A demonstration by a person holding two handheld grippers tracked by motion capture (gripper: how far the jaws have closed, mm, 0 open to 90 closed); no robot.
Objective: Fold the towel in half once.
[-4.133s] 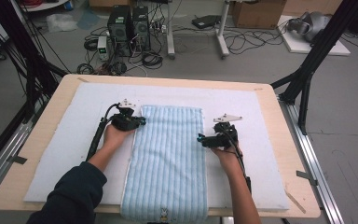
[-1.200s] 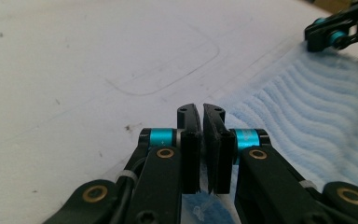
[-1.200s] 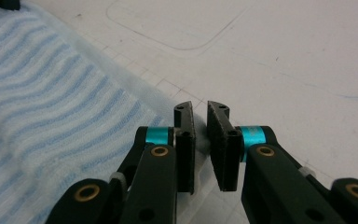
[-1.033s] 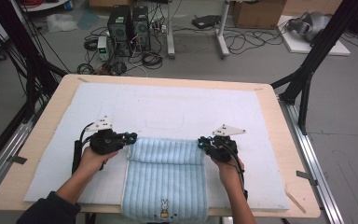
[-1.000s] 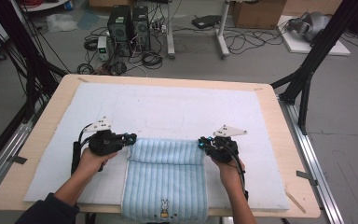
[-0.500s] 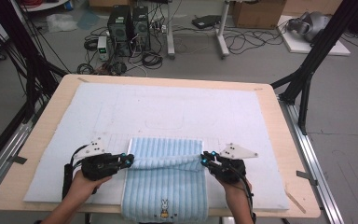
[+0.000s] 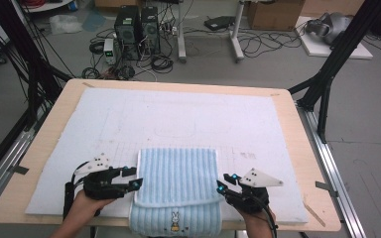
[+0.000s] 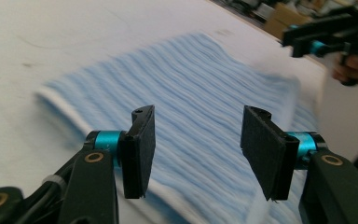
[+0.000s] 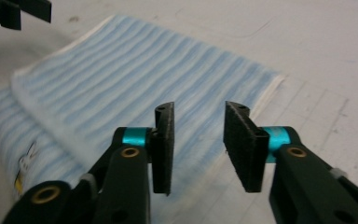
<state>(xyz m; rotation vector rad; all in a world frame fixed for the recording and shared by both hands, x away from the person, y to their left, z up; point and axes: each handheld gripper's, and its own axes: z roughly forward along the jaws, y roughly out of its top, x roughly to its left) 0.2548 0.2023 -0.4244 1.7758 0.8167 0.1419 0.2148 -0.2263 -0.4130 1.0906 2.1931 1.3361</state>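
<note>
Folded blue striped towel (image 7: 177,186) lying flat on the white mat (image 7: 178,119), at its near edge. Left gripper (image 7: 135,184) beside the towel's left edge, right gripper (image 7: 221,187) beside its right edge. Both pairs of jaws just opened, apart, nothing between.

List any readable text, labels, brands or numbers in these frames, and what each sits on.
None: no words, brands or numbers can be read in any view.
Striped towel: a small rabbit motif near its front edge, a picture and not text; a patch beneath it is too small to read.
White mat: faint drawn outlines and a grid, no lettering.
Computer towers and cardboard box on the floor: any labels too small to read.
</note>
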